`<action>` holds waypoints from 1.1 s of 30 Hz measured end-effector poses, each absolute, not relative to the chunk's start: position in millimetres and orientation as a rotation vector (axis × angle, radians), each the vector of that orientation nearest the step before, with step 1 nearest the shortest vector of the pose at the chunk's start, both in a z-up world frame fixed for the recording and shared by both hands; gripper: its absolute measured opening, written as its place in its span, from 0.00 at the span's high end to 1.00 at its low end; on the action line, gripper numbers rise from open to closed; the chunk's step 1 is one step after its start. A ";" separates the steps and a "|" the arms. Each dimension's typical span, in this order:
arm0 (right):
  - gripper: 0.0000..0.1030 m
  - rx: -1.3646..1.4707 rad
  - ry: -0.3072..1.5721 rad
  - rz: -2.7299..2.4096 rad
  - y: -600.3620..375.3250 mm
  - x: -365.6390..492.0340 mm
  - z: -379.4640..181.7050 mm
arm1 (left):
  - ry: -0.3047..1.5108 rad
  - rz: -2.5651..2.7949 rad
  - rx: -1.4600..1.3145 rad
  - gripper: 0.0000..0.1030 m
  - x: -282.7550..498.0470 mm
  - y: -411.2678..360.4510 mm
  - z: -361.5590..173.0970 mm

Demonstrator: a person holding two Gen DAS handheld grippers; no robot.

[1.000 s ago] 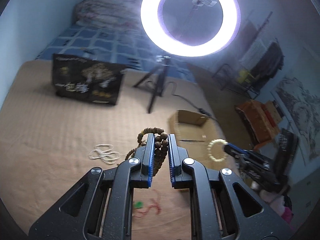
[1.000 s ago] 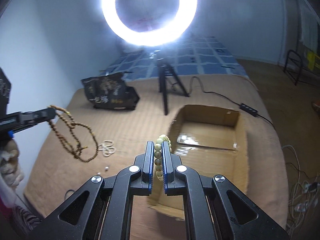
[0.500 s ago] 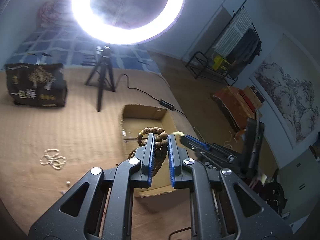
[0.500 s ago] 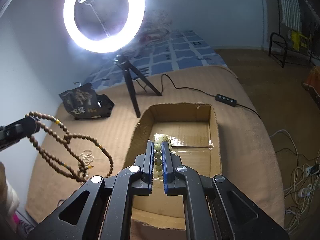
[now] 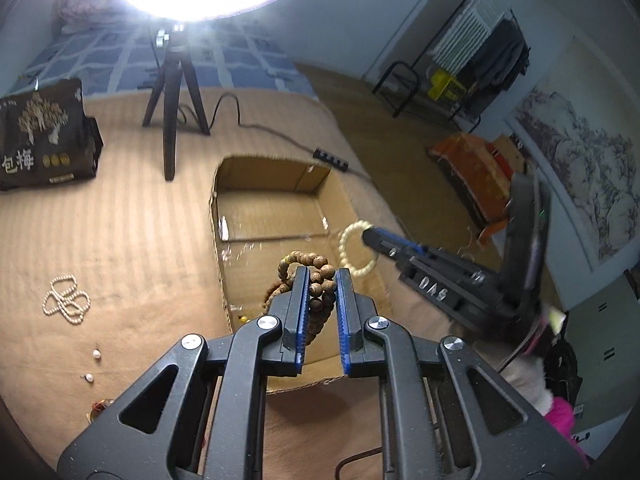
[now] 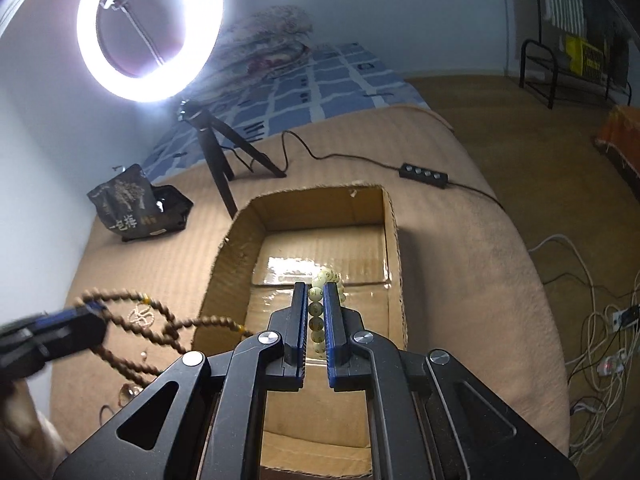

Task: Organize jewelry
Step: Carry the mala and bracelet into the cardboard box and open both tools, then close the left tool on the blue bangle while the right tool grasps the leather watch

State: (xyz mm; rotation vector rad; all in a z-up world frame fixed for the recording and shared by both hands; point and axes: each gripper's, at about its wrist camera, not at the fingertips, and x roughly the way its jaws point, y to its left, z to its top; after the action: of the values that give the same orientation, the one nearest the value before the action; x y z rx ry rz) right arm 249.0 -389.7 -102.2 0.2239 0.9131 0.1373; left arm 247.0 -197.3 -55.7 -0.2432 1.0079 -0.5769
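Jewelry is going into the cardboard box (image 6: 394, 240), and two pieces are on their way there right now. The left gripper (image 5: 322, 280) is clamped on a long string of brown wooden beads (image 5: 316, 270). The string hangs over the left edge of the box, and some of it dangles outside the box. The right gripper (image 6: 316, 300) is pinched tight on a pale green bead bracelet (image 6: 316, 312). The bracelet is above the inside of the box, near the middle of its floor. The floor of the box looks bare apart from shiny tape.

So the step in hand looks like the carry-and-drop step. Both pieces are at the box but not yet let go.

Next, each gripper needs to come low over the box and open its fingers so the beads fall in. The brown string is long and floppy, so the left gripper should move farther over the box first. If not, the loose end may land outside on the tan blanket (image 5: 120, 220).

More jewelry waits to the left of the box: a white pearl necklace (image 5: 66, 299) and two small loose pearls (image 5: 96, 354), well apart from the box. These look like the next things to pick up.
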 end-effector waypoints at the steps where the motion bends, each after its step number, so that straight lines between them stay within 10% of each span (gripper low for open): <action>1: 0.94 0.228 0.918 0.134 -391.2 249.2 -104.2 | 1.018 -0.583 -0.240 0.89 247.5 -198.8 -60.7; 7: 0.94 0.248 0.929 0.129 -395.6 249.7 -109.2 | 1.029 -0.571 -0.173 0.89 245.0 -207.5 -73.2; 9: 0.93 0.243 0.935 0.130 -394.1 249.7 -110.0 | 1.033 -0.556 -0.143 0.73 243.4 -209.0 -75.4; 13: 0.54 0.231 0.922 0.103 -392.5 247.6 -106.3 | 1.020 -0.531 -0.110 0.60 240.5 -204.5 -78.2; 33: 0.51 0.222 0.886 0.111 -377.5 232.2 -86.4 | 0.983 -0.374 -0.049 0.60 230.7 -144.4 -73.9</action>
State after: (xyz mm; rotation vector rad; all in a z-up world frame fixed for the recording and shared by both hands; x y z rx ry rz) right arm 232.2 -377.5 -86.4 0.2221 0.8865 0.1110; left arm 230.7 -144.4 -73.9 -0.0489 0.9831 -0.3743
